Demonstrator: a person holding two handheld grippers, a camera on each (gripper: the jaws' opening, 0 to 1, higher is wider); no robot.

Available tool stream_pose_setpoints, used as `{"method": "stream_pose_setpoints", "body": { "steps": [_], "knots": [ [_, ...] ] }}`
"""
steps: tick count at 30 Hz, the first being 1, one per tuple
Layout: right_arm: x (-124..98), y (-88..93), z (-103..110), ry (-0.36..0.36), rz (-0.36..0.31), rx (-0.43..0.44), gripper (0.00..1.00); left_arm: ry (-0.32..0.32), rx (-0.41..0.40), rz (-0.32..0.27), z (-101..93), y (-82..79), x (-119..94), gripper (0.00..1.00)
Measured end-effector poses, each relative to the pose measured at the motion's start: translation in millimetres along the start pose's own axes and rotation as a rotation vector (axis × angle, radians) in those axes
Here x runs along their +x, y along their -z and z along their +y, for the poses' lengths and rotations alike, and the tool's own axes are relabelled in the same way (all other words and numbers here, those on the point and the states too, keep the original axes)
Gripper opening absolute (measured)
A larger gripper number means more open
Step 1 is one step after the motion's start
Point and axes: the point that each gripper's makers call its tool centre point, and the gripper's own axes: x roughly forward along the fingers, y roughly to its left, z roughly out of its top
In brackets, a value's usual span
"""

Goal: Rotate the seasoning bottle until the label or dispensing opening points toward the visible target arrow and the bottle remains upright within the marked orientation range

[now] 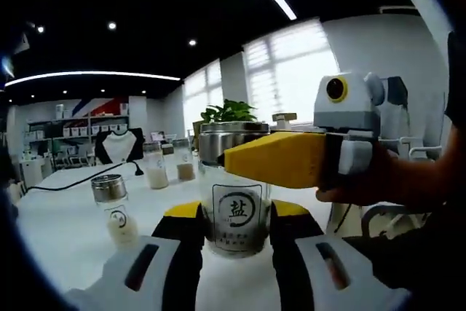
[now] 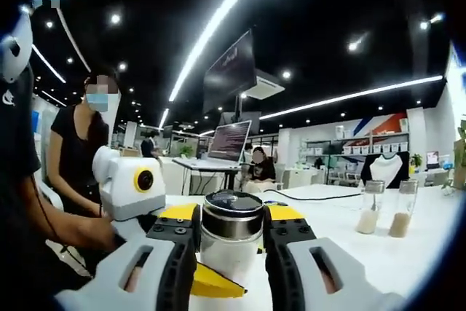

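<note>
Between the yellow-padded jaws of the left tongs [image 1: 234, 234] stands the seasoning bottle [image 1: 237, 194], a clear glass jar with a steel cap [image 1: 233, 138], upright on the white surface [image 1: 65, 231], its long axis vertical. Its label [image 1: 237, 213], a framed black character, faces straight back along the left tongs. Those jaws flank the lower body, seemingly clenched on it, though actual contact is hard to confirm. In the right gripper view the right tongs [image 2: 231, 242] bracket the cap [image 2: 233, 213] from the opposite side, pads close against it and apparently gripping; both tongs are equally near. No target arrow is visible, so I judge the turn must be about the vertical axis, cap kept level. Farther off stand a small shaker [image 1: 113, 209] and two jars of powder [image 1: 169, 169].
</note>
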Motion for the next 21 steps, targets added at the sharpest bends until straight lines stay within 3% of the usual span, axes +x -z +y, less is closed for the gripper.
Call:
{"method": "stream_pose_setpoints", "body": {
  "steps": [3, 14, 18, 21],
  "knots": [
    [2, 2.5, -1, 0.052, 0.002, -0.011, 0.31, -0.077, 0.053, 0.014, 6.3, 2.1, 1, 0.36],
    [8, 9.1, -8, 0.197, 0.004, -0.001, 0.31, -0.233, 0.053, 0.015, 17.9, 8.2, 2, 0.37],
    [8, 11.9, -9, 0.224, 0.011, 0.005, 0.31, -0.250, 0.022, 0.003, 17.8, 8.8, 2, 0.37],
    [5, 12.7, -10, 0.223, 0.021, 0.026, 0.30, -0.232, 0.071, 0.006, 16.5, 8.0, 4, 0.37]
  ]
}}
